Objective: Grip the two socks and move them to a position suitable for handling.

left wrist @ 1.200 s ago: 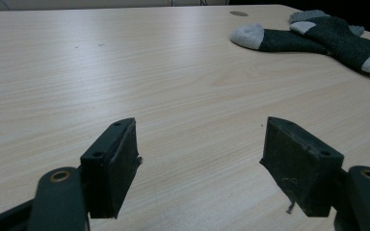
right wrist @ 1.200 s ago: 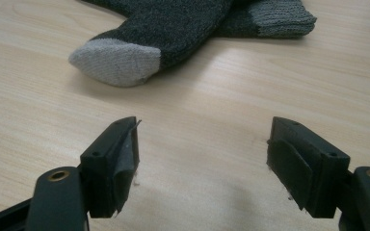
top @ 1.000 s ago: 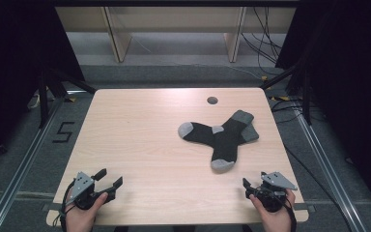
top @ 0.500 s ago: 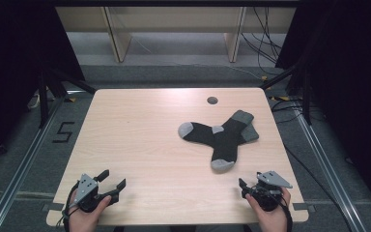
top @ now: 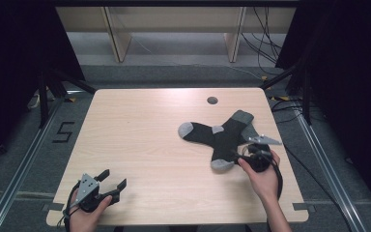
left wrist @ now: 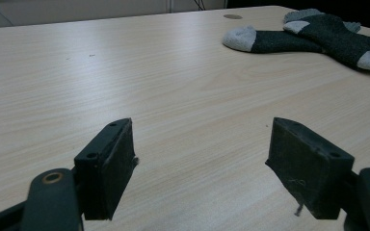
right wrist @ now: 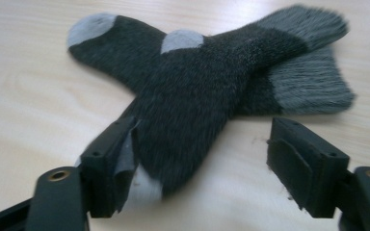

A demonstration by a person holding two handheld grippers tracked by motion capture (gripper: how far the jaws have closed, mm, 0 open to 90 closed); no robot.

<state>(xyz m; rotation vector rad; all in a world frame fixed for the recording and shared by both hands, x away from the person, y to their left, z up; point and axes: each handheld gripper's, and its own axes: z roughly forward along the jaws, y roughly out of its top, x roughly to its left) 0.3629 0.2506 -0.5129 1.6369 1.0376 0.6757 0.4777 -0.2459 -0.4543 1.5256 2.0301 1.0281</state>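
Nearest me, low left in the high view, the left gripper (top: pixel 112 182) sits near the table's (top: pixel 140 125) front edge with its jaws spread wide and nothing between them. In its own view the bare wood runs off ahead and the socks lie well apart from it, at the upper right of that frame. It looks out of play, so I see little risk there, short of its cable snagging.

Further in, at the right of the high view, the right gripper (top: pixel 235 155) is at the near end of the top sock (top: pixel 226 140). Its jaws are open too, gripping nothing yet. In the right gripper view the grey toe (right wrist: pixel 142 188) sits low between the jaws, close against the left one, while the right jaw stands clear over bare table.

That offset is my worry: if the jaws close as they stand, I'd judge they may catch just a thin edge of fabric, which could slip out on lifting.

Beyond that, the top sock lies crossed over the second sock (top: pixel 200 132), mid-right of the table. The two touch where they cross. Knit clings to knit, so dragging one may pull the other along or bunch both.

Farthest back, a small round hole (top: pixel 212 100) sits near the far edge.
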